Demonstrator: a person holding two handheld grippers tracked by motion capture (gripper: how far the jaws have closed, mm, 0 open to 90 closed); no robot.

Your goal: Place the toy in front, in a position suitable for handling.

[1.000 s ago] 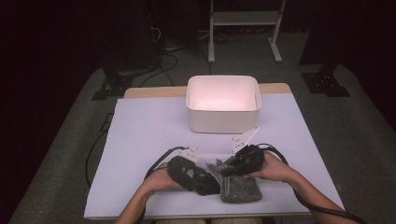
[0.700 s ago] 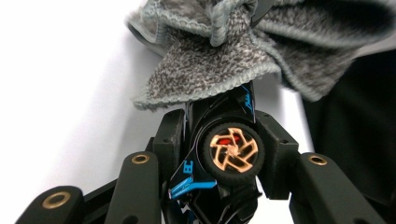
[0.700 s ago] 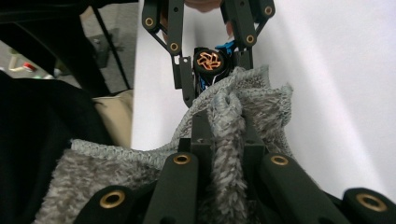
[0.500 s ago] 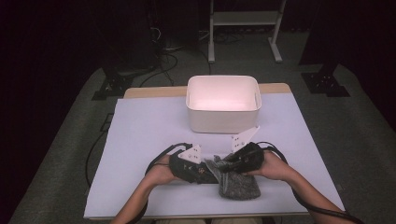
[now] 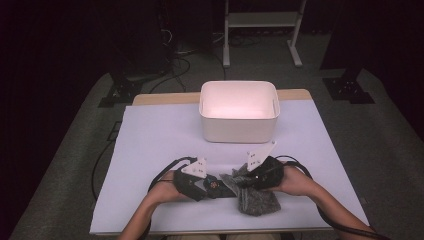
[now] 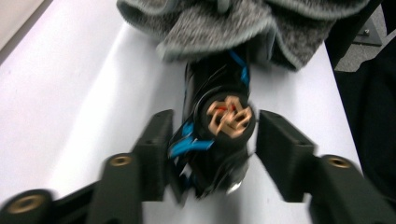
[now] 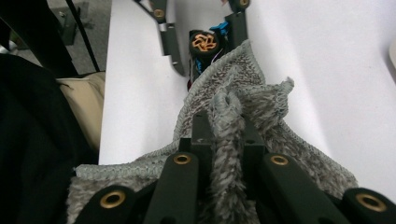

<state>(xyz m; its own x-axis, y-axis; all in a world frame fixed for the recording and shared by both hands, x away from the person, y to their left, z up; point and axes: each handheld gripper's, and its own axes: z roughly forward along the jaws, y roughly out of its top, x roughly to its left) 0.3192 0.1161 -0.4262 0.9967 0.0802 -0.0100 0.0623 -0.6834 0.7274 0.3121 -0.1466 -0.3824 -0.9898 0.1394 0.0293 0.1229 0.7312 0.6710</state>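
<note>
A grey knitted cloth [image 5: 257, 202] lies bunched at the table's near edge. My right gripper [image 7: 226, 130] is shut on a raised fold of this cloth [image 7: 261, 107]. From under the cloth's left side sticks a black cylindrical part [image 6: 229, 116] with blue wires and a copper-coloured end. My left gripper [image 6: 215, 128] straddles that end. Its jaws have just been opening, and a thin gap shows beside the part. In the high view the left gripper [image 5: 214, 186] and the right gripper [image 5: 245, 181] face each other, close together.
A white rectangular bin [image 5: 239, 131] stands at the middle back of the white-covered table [image 5: 150, 145]. Black cables [image 5: 165, 172] loop from both grippers over the sheet. The table's front edge lies just behind the cloth.
The left gripper has drawn a little back to the left off the cloth, and its grey plate now faces up. The right gripper and the cloth have stayed put.
</note>
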